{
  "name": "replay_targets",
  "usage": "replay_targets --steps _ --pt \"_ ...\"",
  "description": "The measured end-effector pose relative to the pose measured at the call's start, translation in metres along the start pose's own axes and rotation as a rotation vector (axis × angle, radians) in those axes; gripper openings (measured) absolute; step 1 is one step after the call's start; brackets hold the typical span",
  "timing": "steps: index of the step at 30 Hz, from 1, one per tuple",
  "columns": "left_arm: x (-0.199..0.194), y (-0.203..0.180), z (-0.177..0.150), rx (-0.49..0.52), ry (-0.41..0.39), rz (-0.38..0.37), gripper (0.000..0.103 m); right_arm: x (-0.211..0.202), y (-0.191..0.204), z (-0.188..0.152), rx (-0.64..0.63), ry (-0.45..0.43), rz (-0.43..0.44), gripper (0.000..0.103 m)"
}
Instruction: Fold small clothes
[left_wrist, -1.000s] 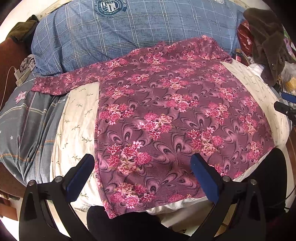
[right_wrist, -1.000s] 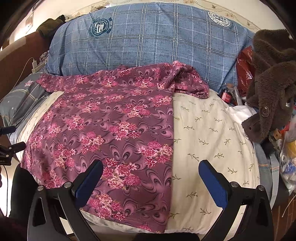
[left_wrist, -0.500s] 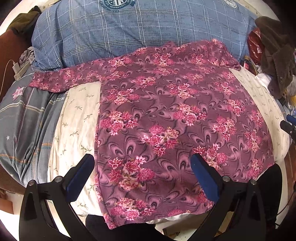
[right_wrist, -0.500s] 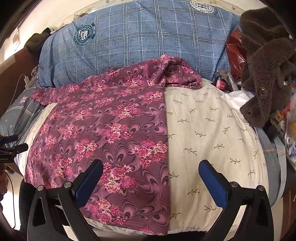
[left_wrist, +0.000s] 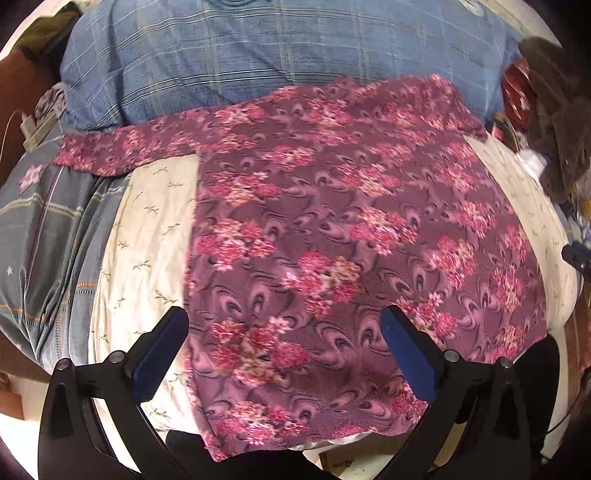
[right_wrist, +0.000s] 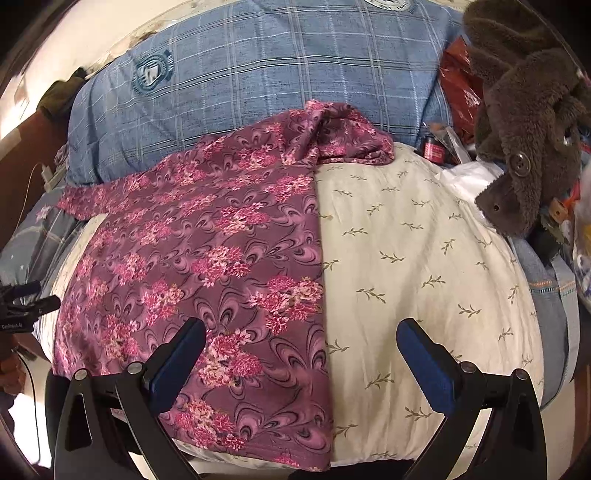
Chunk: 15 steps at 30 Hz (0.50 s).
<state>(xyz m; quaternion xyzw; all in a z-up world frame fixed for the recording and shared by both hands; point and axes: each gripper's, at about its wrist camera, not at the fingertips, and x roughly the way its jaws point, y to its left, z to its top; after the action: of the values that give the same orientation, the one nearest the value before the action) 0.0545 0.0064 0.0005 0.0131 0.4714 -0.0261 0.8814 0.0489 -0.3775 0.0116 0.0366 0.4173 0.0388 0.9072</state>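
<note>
Counted one flowered shirt (left_wrist: 332, 229) spread flat on one cream pillow (right_wrist: 424, 277), sleeve out toward 10 o'clock. Hung two grippers, left (left_wrist: 284, 332) and right (right_wrist: 301, 343), at 6 o'clock, both spread wide, gripping nothing.

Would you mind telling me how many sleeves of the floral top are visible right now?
2. One sleeve lies stretched out to the left over the grey bedding. The other sleeve is bunched at the top right, against the blue pillow.
</note>
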Motion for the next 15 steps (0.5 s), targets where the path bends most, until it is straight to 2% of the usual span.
replay_targets --steps 5,9,12,14,15 --pt "0.002 0.030 0.004 -0.055 0.016 0.066 0.103 0.006 -0.018 0.000 0.044 0.006 -0.018 0.103" --pt "0.015 0.061 -0.004 -0.134 0.091 0.107 0.103 0.024 -0.026 -0.011 0.078 0.068 0.024 0.102" --pt "0.031 0.076 -0.019 -0.194 0.182 0.092 0.103 0.039 -0.026 -0.025 0.105 0.118 0.076 0.100" --pt "0.042 0.076 -0.031 -0.204 0.230 0.070 0.103 0.048 -0.022 -0.035 0.114 0.156 0.127 0.093" --pt "0.046 0.074 -0.035 -0.200 0.250 0.060 0.103 0.051 -0.019 -0.038 0.110 0.166 0.139 0.093"
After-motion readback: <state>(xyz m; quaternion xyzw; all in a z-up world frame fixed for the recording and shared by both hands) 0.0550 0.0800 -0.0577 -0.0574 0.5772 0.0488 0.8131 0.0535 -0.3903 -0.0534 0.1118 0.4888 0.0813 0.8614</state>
